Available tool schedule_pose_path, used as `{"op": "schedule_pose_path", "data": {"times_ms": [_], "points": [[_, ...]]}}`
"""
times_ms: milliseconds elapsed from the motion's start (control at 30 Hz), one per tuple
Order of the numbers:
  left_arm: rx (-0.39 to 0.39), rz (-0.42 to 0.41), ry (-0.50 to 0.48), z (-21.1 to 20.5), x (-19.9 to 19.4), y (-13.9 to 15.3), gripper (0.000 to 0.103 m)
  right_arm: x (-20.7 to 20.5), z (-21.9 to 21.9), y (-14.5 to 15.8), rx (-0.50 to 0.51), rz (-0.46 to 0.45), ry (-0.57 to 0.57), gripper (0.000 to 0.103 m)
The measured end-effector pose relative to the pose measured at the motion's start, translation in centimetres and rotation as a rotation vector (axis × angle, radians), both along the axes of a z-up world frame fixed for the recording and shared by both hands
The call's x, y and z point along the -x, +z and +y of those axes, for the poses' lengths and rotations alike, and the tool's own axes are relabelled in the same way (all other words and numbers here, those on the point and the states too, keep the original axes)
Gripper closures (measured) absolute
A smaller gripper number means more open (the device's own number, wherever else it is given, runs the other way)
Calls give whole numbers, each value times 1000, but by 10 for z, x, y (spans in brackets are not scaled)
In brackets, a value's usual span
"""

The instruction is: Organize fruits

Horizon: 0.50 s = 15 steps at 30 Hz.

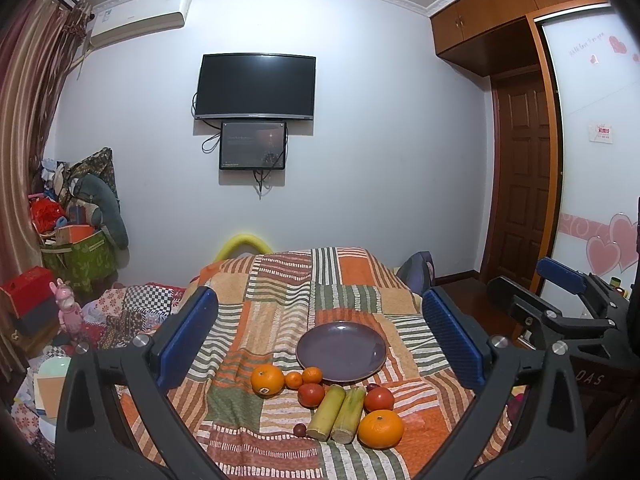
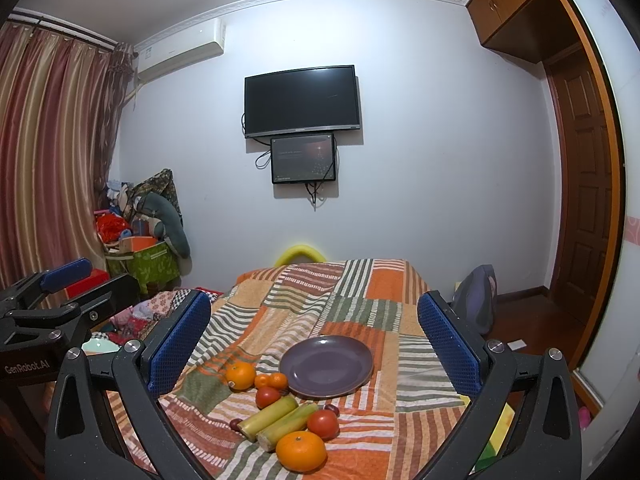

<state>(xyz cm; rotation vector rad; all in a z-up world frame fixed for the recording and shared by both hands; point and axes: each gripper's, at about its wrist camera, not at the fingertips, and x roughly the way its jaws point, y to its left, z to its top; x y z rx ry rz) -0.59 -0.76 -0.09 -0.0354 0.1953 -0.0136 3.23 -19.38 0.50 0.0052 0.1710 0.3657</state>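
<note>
We hold both grippers above the near end of the patchwork blanket [image 1: 280, 280], and everything we want lies ahead and below the fingers, out in the open between each pair. Our left gripper [image 1: 320, 340] has its blue pads spread wide with nothing between them; our right gripper [image 2: 316, 344] is just the same, wide and empty. The purple plate [image 2: 326, 366] sits bare at the far side of the cluster, the fruit strewn along its near rim. Count with us: two big oranges, one at the left [image 1: 267, 379] and one nearest us [image 1: 380, 428]; two small mandarins [image 1: 312, 375] side by side, close against the plate's near-left edge; two tomatoes [image 1: 311, 395]; two sugarcane pieces [image 1: 329, 412] lying together, long axes running from near-left up toward the plate; and two small dark fruits, perhaps dates [image 1: 299, 429], too small to be sure. We judge the nearest orange favours the right gripper, the left orange the left one. A sugarcane grasp would want the fingers turned across that slanted axis.
</note>
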Motion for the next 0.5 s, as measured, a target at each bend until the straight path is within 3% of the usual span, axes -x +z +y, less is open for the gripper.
{"op": "schedule_pose_path", "data": {"times_ms": [500], "points": [[-4, 4, -8, -1, -1, -3, 0, -2, -3, -3, -8, 8, -7, 0]]}}
